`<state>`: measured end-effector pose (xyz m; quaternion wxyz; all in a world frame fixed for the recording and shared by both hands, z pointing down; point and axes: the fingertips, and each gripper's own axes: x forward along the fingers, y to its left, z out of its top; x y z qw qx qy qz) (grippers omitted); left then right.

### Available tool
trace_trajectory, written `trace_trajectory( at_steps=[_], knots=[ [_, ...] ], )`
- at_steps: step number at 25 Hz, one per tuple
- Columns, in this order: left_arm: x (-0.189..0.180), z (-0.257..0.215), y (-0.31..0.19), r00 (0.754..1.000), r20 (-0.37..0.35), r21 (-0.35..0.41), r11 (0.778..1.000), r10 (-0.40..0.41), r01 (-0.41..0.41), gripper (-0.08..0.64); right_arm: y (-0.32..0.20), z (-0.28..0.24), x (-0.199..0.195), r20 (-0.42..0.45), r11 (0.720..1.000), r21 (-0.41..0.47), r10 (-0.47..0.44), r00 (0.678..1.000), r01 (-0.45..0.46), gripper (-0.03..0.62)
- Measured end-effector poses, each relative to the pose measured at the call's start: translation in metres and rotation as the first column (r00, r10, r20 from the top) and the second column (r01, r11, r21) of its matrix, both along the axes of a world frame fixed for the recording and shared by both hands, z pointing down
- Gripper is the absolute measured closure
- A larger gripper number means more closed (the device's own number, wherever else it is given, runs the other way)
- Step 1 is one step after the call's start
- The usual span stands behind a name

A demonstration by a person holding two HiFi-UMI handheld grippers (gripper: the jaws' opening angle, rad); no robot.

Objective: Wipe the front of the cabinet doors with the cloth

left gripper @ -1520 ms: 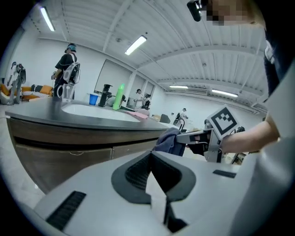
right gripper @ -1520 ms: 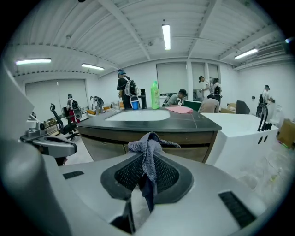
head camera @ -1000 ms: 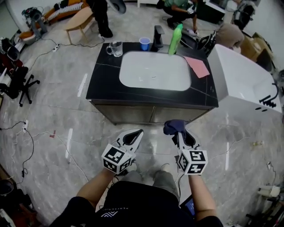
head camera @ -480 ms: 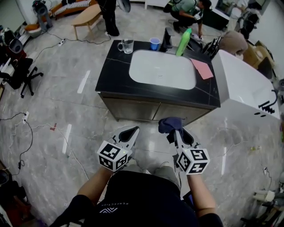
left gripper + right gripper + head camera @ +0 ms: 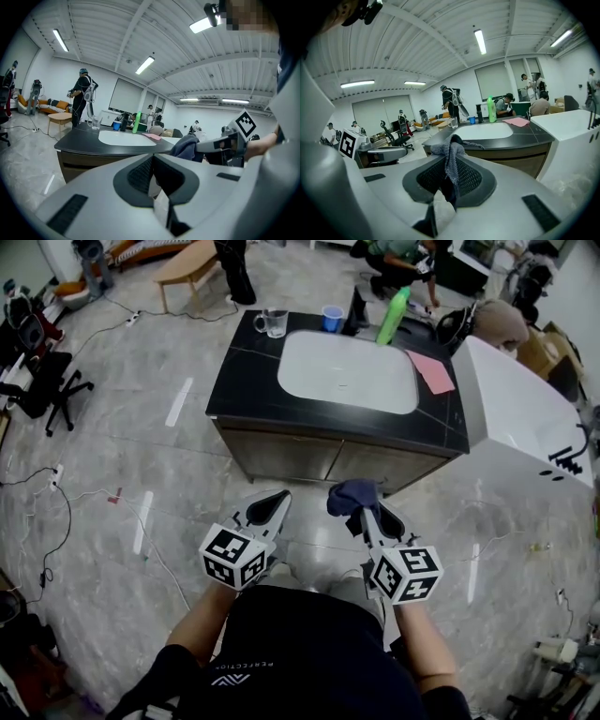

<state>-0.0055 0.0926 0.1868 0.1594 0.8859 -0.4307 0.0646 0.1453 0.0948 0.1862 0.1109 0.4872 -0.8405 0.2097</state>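
Observation:
The cabinet has a black top, a white sink (image 5: 347,371) and brown doors (image 5: 319,460) facing me across a strip of floor. My right gripper (image 5: 361,509) is shut on a dark blue-grey cloth (image 5: 352,495) that bunches out over its tips, short of the doors. In the right gripper view the cloth (image 5: 450,152) hangs between the jaws, with the doors (image 5: 511,159) beyond. My left gripper (image 5: 278,495) is beside it, shut and holding nothing. The left gripper view shows the cloth (image 5: 186,147) at the right and the doors (image 5: 79,164) ahead.
On the countertop stand a green bottle (image 5: 393,317), a blue cup (image 5: 332,318) and a glass mug (image 5: 274,322), with a pink cloth (image 5: 434,371) at the right. A white bathtub (image 5: 520,418) adjoins the cabinet's right side. Cables (image 5: 56,512) and an office chair (image 5: 37,381) lie left.
Both grippers have drifted slightly left in the head view, the cloth still held. The cabinet now sits a little higher and further right in the view.

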Motion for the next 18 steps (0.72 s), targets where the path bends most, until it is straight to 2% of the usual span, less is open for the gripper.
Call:
trace_trajectory(
  at_steps=[11, 18],
  knots=[
    [0.001, -0.006, -0.003, 1.000, -0.006, 0.008, 1.000, -0.023, 0.023, 0.560, 0.009, -0.003, 0.003, 0.025, 0.999, -0.022, -0.026, 0.999, 0.027, 0.525],
    [0.012, -0.019, -0.001, 1.000, -0.010, 0.029, 1.000, 0.000, 0.001, 0.560, 0.014, -0.007, 0.005, 0.036, 0.999, -0.016, -0.042, 0.998, 0.042, 0.525]
  ],
)
